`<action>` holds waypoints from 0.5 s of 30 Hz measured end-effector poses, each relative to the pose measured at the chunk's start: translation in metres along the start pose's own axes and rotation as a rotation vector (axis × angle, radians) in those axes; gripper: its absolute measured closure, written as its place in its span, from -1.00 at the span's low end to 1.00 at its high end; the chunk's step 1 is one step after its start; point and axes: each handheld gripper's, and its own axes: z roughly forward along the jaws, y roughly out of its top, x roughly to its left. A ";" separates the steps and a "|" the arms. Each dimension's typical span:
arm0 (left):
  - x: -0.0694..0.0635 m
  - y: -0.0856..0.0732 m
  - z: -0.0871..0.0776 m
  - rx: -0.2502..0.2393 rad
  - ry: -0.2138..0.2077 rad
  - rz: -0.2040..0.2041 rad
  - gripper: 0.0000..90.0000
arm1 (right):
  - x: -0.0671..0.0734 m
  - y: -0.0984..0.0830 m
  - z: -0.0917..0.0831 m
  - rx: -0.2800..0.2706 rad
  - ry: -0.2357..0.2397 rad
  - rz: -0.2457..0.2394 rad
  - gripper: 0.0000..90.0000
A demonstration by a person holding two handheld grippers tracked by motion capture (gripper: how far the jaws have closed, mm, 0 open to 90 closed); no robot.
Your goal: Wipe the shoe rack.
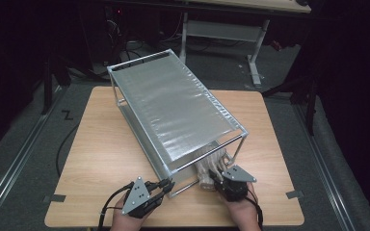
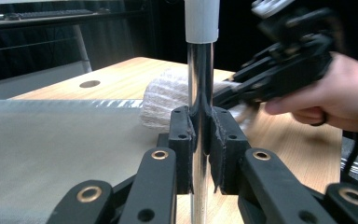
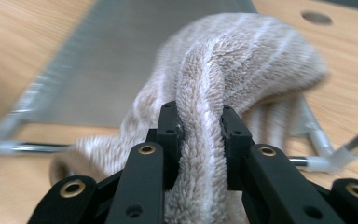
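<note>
Now left tongs (image 2: 200,140) clamp rack post (image 2: 199,84); right tongs (image 3: 200,135) pinch towel (image 3: 223,60).

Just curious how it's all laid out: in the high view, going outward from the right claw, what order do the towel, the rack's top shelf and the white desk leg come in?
1. Towel: pinched in the right claw, at the rack's near end.
2. Top shelf: mid-table, stretching away to the left.
3. White desk leg: on the floor beyond the table's far edge.
</note>
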 end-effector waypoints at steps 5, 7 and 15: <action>0.000 -0.001 0.001 -0.009 -0.009 0.005 0.68 | 0.028 -0.004 -0.012 -0.005 0.085 -0.043 0.65; -0.001 -0.003 0.002 -0.003 -0.019 0.015 0.64 | 0.040 -0.006 -0.011 0.009 0.124 -0.068 0.65; -0.001 -0.005 0.006 0.003 -0.016 0.015 0.65 | 0.072 -0.012 0.001 0.069 0.226 -0.145 0.63</action>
